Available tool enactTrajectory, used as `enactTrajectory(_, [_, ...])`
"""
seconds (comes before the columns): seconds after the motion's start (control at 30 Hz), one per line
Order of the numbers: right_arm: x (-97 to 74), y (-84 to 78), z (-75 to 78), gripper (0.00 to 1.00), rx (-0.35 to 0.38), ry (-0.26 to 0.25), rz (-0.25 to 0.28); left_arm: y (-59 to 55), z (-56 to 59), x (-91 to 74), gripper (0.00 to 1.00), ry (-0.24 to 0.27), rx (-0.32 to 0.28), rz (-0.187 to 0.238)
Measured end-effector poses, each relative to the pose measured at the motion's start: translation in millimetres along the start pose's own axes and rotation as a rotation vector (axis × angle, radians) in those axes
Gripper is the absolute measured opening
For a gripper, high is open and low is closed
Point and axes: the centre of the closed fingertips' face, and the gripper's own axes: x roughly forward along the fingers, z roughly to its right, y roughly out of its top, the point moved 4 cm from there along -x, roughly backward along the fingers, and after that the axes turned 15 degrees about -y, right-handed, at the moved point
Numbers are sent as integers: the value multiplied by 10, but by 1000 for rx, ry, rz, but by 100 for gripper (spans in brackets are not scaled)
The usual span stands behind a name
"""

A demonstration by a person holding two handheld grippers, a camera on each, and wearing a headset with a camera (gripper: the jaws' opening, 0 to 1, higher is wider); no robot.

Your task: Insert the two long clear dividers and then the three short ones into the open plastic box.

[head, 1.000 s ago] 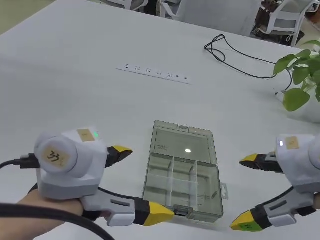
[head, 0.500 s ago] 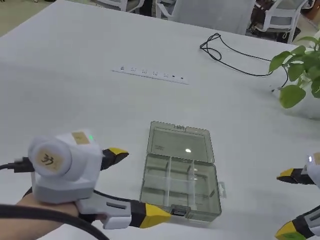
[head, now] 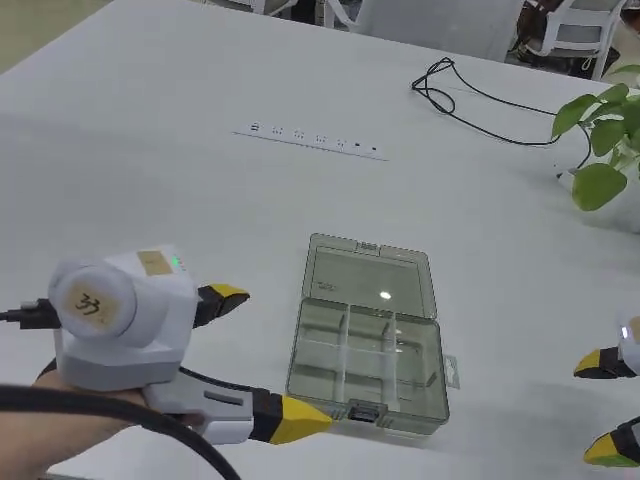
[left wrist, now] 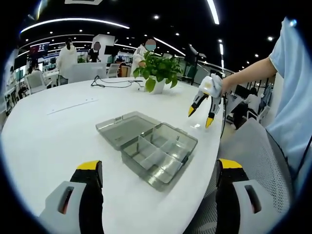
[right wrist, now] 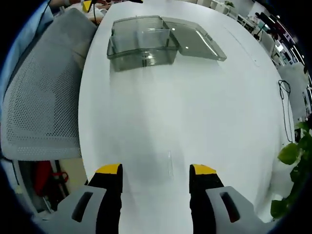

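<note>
- The plastic box [head: 368,360] lies open on the white desk [head: 150,150], close to its near edge. Its lid [head: 372,280] is folded flat toward the far edge.
- The left gripper [head: 262,358] is just left of the box. Its jaws are spread wide and hold nothing; the near jaw tip almost reaches the box's front left corner.
- In the left gripper view the box [left wrist: 148,144] lies ahead of the left gripper [left wrist: 160,168], in line with the gap between its jaws and apart from both.
- The right gripper [head: 605,405] is by the desk's near right edge, well apart from the box, its jaws open and empty.
- In the right gripper view the box [right wrist: 156,41] lies far ahead of the right gripper [right wrist: 156,170]. A thin clear strip [right wrist: 169,163] lies on the desk between its jaw tips, too faint to identify.
- Counted: one box, two grippers, one power strip [head: 315,140], one black cable [head: 470,85], one potted plant [head: 605,140].
- Clear dividers [head: 346,345] stand in the box tray; their number cannot be told.
- A round sticker [head: 85,305] on the left gripper reads "33". Small print on the lid is unreadable.
</note>
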Motion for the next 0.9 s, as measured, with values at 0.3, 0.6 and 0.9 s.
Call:
enactTrajectory(0.3, [104,-164,64,49,-16,10,-26,7,-19,-42,100,14,-2,5])
enactTrajectory(0.6, [139,-186,-7,37,-100,54,-22,6,-2,-39,99,15,-6,9])
enactTrajectory(0.9, [134,-155,-23,35,-82,46,-12,10,20,0,98,7,-5,9])
